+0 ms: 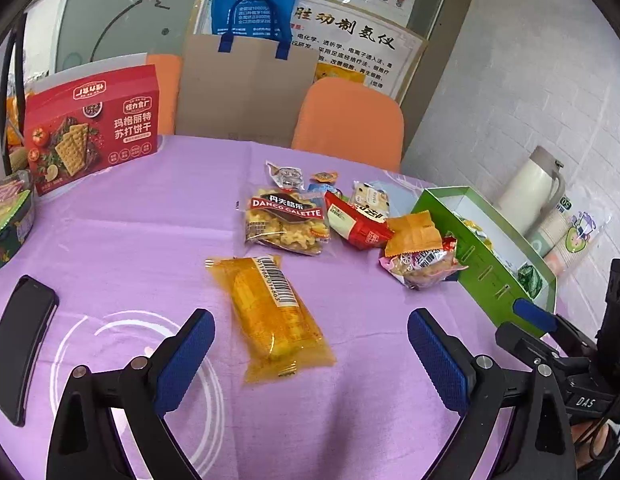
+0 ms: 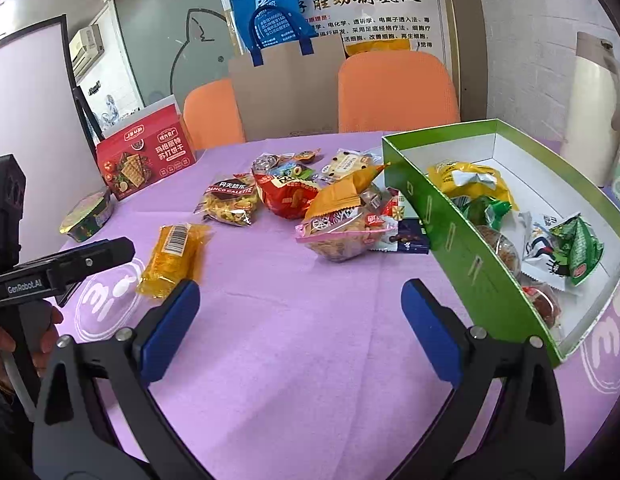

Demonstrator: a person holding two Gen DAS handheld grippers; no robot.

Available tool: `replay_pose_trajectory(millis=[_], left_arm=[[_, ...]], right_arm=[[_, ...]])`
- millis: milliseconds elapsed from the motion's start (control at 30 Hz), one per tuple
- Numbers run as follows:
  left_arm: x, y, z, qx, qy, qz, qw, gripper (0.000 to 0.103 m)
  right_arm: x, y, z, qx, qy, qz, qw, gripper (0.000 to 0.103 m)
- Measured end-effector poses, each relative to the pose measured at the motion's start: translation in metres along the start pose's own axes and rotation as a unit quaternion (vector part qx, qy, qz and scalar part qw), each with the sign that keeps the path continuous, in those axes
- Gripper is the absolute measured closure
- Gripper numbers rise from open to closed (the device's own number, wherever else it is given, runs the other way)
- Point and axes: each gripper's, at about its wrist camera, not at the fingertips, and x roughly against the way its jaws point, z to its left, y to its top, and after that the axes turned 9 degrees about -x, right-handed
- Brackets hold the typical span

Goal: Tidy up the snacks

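A yellow snack packet (image 1: 274, 316) (image 2: 174, 258) with a barcode lies flat on the purple tablecloth. My left gripper (image 1: 310, 344) stands open just short of it, a blue finger on each side. Behind it sits a heap of snacks: a Danco Galette bag (image 1: 286, 222) (image 2: 230, 200), a red packet (image 1: 358, 222) (image 2: 288, 196) and an orange-topped bag (image 1: 420, 256) (image 2: 342, 224). A green box (image 1: 486, 268) (image 2: 470, 256) on the right holds several packets. My right gripper (image 2: 300, 320) is open over bare cloth left of the box, holding nothing.
A red cracker box (image 1: 90, 128) (image 2: 144, 162) stands at the back left, with a round instant-noodle bowl (image 1: 8, 220) (image 2: 86, 216) near it. A black phone (image 1: 20, 344) lies at the left edge. A white thermos (image 1: 530, 188) stands behind the green box. Orange chairs (image 1: 350, 124) stand behind the table.
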Motion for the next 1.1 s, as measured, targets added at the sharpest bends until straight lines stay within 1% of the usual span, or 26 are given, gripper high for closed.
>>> replay_pose_trajectory(millis=[100,167,233,267,333,433,500,533,633,667,700,733,800,833,867,900,933,1000,1067,1100], left_arm=[[-0.003,0.007,0.004,0.000,-0.013,-0.005,0.9999,0.004],[-0.006,0.013,0.004,-0.001,-0.022,-0.010,0.9997,0.004],[-0.010,0.019,0.002,-0.003,-0.032,-0.012,0.9994,0.004],[-0.013,0.021,0.000,-0.005,-0.037,-0.012,0.9992,0.004],[-0.017,0.024,-0.001,-0.010,-0.045,-0.011,0.9989,0.004],[-0.024,0.030,-0.001,-0.016,-0.050,-0.008,0.9986,0.004],[-0.029,0.040,-0.002,-0.017,-0.055,-0.009,0.9983,0.005],[-0.032,0.046,-0.002,-0.018,-0.058,-0.011,0.9981,0.006],[-0.044,0.063,-0.002,-0.015,-0.068,-0.010,0.9975,0.013],[-0.050,0.068,-0.002,-0.012,-0.075,-0.007,0.9971,0.013],[-0.056,0.072,-0.002,-0.006,-0.080,-0.003,0.9967,0.013],[-0.062,0.074,-0.003,-0.003,-0.085,0.000,0.9964,0.013],[-0.075,0.079,-0.005,0.003,-0.094,0.008,0.9955,0.013],[-0.083,0.081,-0.005,0.006,-0.093,0.013,0.9955,0.016],[-0.092,0.082,-0.006,0.010,-0.093,0.021,0.9954,0.020],[-0.104,0.084,-0.007,0.016,-0.099,0.034,0.9943,0.028],[-0.113,0.085,-0.006,0.024,-0.106,0.045,0.9930,0.033],[-0.131,0.085,-0.007,0.043,-0.113,0.063,0.9907,0.034],[-0.143,0.085,-0.010,0.048,-0.109,0.072,0.9903,0.035],[-0.146,0.084,-0.012,0.047,-0.107,0.074,0.9904,0.040]], right_arm=[[-0.014,0.005,-0.004,-0.023,-0.012,0.007,1.000,0.003],[-0.023,0.010,-0.010,-0.044,-0.018,0.012,0.999,0.008],[-0.034,0.018,-0.017,-0.062,-0.028,0.018,0.998,0.009],[-0.039,0.022,-0.017,-0.063,-0.036,0.016,0.997,0.013],[-0.047,0.031,-0.015,-0.051,-0.048,0.008,0.997,0.017],[-0.060,0.047,-0.011,-0.042,-0.051,0.003,0.998,0.018],[-0.071,0.056,-0.010,-0.035,-0.064,0.002,0.997,0.018],[-0.078,0.060,-0.010,-0.032,-0.067,0.003,0.997,0.020],[-0.097,0.066,-0.010,-0.029,-0.075,0.014,0.997,0.029],[-0.104,0.066,-0.011,-0.028,-0.080,0.019,0.996,0.035],[-0.110,0.065,-0.012,-0.028,-0.086,0.025,0.996,0.043],[-0.113,0.064,-0.013,-0.028,-0.093,0.030,0.995,0.067],[-0.112,0.060,-0.017,-0.033,-0.082,0.031,0.996,0.071],[-0.109,0.059,-0.018,-0.036,-0.077,0.030,0.996,0.074],[-0.104,0.058,-0.018,-0.035,-0.074,0.023,0.996,0.085],[-0.100,0.057,-0.017,-0.036,-0.069,0.017,0.997,0.086],[-0.092,0.058,-0.017,-0.036,-0.067,0.010,0.997,0.086],[-0.077,0.058,-0.015,-0.031,-0.067,-0.005,0.997,0.087],[-0.060,0.055,-0.017,-0.029,-0.061,-0.014,0.998,0.088],[-0.052,0.053,-0.017,-0.028,-0.059,-0.018,0.998,0.088]])
